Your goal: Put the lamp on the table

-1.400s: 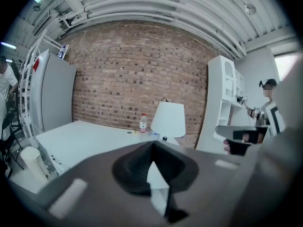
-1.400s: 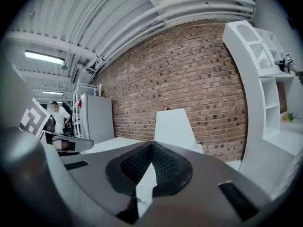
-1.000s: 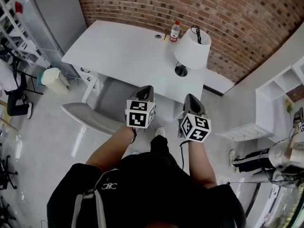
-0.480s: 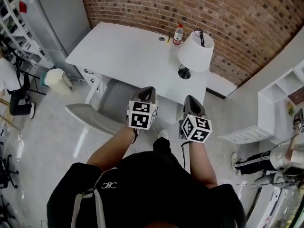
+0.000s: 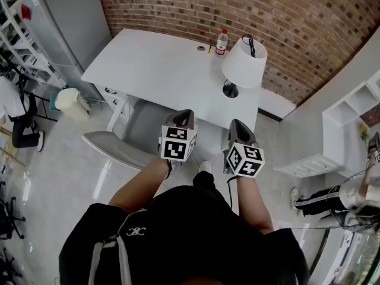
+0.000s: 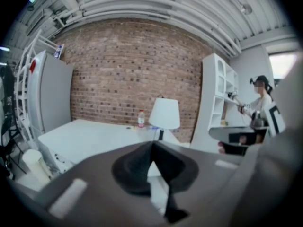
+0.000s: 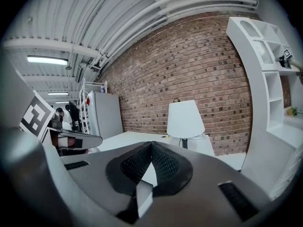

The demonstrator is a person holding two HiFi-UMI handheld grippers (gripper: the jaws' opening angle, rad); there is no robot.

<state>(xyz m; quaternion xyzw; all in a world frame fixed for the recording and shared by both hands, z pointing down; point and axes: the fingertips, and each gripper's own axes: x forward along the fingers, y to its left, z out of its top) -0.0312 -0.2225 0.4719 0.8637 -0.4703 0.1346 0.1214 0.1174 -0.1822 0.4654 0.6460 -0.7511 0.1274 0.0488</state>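
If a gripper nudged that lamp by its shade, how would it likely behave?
Likely tippy: the lamp carries a wide shade high over a much smaller base. The shade looks light and may dent if squeezed.

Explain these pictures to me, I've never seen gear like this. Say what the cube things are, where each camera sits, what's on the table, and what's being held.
There is no robot here. A person holds the left tongs and the right tongs, one in each hand, and the patterned cubes are part of them. One picture comes from a camera on the person's head, looking down. The other two cameras ride on the tongs and look along their jaws. On the table stand a lamp and a bottle. Both tongs are shut and hold nothing.
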